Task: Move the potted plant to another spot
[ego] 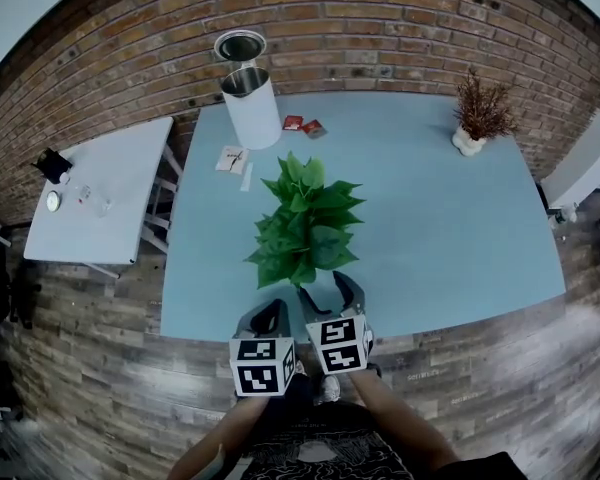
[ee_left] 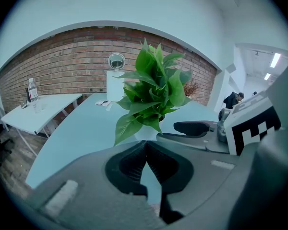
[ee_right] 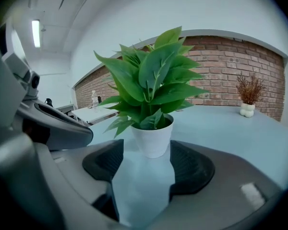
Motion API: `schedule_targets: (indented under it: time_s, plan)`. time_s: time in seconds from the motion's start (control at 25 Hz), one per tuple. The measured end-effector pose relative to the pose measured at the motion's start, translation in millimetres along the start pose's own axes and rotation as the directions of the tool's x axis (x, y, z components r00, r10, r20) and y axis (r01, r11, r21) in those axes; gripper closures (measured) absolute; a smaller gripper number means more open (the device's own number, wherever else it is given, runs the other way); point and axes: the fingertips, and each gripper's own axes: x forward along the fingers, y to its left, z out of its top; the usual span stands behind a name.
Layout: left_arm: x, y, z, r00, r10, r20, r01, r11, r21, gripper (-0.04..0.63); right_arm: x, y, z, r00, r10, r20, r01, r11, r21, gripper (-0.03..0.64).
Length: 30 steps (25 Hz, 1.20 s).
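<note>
The potted plant (ego: 305, 223), broad green leaves in a small white pot (ee_right: 153, 139), stands upright mid-way along the blue table (ego: 440, 238). In the head view the leaves hide the pot. My right gripper (ego: 327, 290) is at the table's near edge with its jaws open. In the right gripper view the pot sits just beyond the fingertips (ee_right: 182, 152), and nothing is touching it. My left gripper (ego: 272, 313) hovers beside it on the left, shut and empty, with its pads (ee_left: 145, 145) meeting short of the plant (ee_left: 151, 87).
A white cylindrical bin (ego: 250, 106) stands at the table's far left, with papers (ego: 233, 158) and red packets (ego: 302, 124) nearby. A dried plant in a white vase (ego: 477, 118) sits at the far right corner. A white side table (ego: 100, 193) is to the left, with a brick wall behind.
</note>
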Motion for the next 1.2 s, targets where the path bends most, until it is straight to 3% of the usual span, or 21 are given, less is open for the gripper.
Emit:
schedule_targets:
  time_s: [0.44, 0.84, 1.2]
  plan:
    - [11.4, 43.7, 20.4, 1.000, -0.005, 0.027, 0.005, 1.000, 0.011, 0.595, 43.1, 2.9, 1.3, 0.998, -0.053, -0.037, 0.053, 0.999, 0.000, 0.206]
    - [23.2, 67.6, 34.1, 0.999, -0.028, 0.027, 0.027, 0.999, 0.026, 0.595, 76.5, -5.8, 2.8, 0.993, -0.110, -0.054, 0.110, 0.994, 0.011, 0.133]
    - [29.1, 64.2, 34.7, 0.994, -0.107, 0.015, 0.106, 0.993, 0.052, 0.595, 86.6, -14.3, 1.0, 0.981, -0.183, -0.063, 0.185, 0.982, 0.024, 0.118]
